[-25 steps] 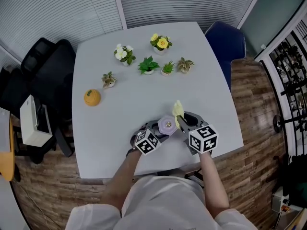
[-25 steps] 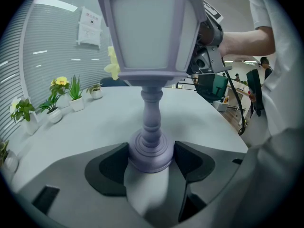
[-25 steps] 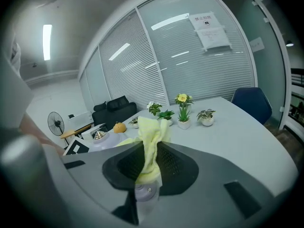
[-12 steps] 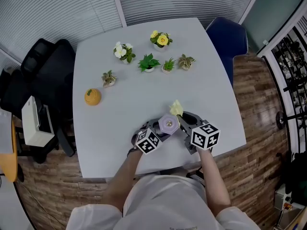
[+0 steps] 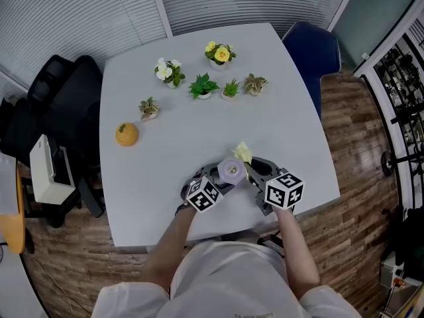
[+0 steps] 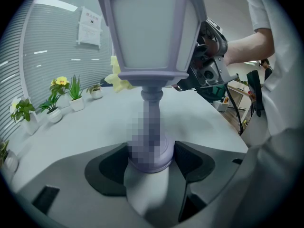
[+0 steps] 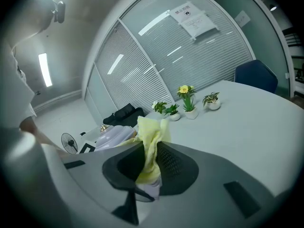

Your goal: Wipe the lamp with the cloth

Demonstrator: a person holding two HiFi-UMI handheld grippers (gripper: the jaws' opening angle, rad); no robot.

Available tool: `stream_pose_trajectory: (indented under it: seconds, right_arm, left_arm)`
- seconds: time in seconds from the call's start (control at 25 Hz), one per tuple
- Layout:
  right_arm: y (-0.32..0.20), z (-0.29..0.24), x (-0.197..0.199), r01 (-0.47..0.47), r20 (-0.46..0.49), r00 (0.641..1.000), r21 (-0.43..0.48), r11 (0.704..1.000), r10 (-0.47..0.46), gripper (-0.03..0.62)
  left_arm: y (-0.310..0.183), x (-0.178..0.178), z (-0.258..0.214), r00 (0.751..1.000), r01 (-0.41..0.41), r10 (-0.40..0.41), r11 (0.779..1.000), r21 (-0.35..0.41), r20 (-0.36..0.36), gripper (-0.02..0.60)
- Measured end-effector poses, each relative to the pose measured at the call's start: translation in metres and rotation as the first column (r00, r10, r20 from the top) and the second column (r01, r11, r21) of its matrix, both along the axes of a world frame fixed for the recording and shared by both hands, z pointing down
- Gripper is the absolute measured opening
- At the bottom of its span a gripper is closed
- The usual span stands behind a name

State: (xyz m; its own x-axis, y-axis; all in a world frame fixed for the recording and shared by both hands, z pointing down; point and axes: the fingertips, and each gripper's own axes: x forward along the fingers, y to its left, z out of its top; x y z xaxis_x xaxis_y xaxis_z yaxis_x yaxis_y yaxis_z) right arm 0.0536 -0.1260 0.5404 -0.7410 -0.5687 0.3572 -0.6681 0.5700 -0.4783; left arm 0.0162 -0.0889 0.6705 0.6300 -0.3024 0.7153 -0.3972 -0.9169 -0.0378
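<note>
Head view first: the lamp [image 5: 231,171] stands near the front edge of the table [image 5: 199,111], right in front of the person, and from above only its lavender hexagonal cap shows. So its long axis is straight up and down, a post with a lantern head on top.

The left gripper view shows that well. The lamp [image 6: 152,32] rises from a round foot that sits between the jaws of the left gripper [image 6: 151,158], with both pads pressed against the foot. The left gripper [image 5: 222,181] is clamped on the base and pins the lamp upright.

The yellow cloth [image 5: 243,153] is bunched up at the far-right corner of the lantern head. It looks to be touching or just beside the head, hard to say which. From the left gripper's side, a bit of cloth [image 6: 116,80] peeks out behind the head, so it's on the far face.

The right gripper [image 5: 250,167] comes in from the lamp's right. Its own view shows the jaws closed narrow on the cloth [image 7: 151,141], with the lamp cap [image 7: 111,136] just off to the left of the right gripper [image 7: 149,163].

The bit that matters, in this poster's opinion: the cloth is up at head height on the far-right side, and the lamp runs vertical. Any wiping stroke would go down or around that head, and the right gripper is the one placed to do it.

Little potted plants [image 5: 204,87] sit well apart at the far side, out of the way.
</note>
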Motion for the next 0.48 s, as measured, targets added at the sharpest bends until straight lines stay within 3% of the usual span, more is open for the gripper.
stream_pose_trajectory:
  seconds: [0.48]
  right_arm:
    - [0.016,-0.001,0.002,0.023,-0.010,1.000,0.003,1.000,-0.023,0.077]
  left_arm:
    - [0.001,0.001,0.000,1.000,0.001,-0.001,1.000,0.004,-0.001,0.308]
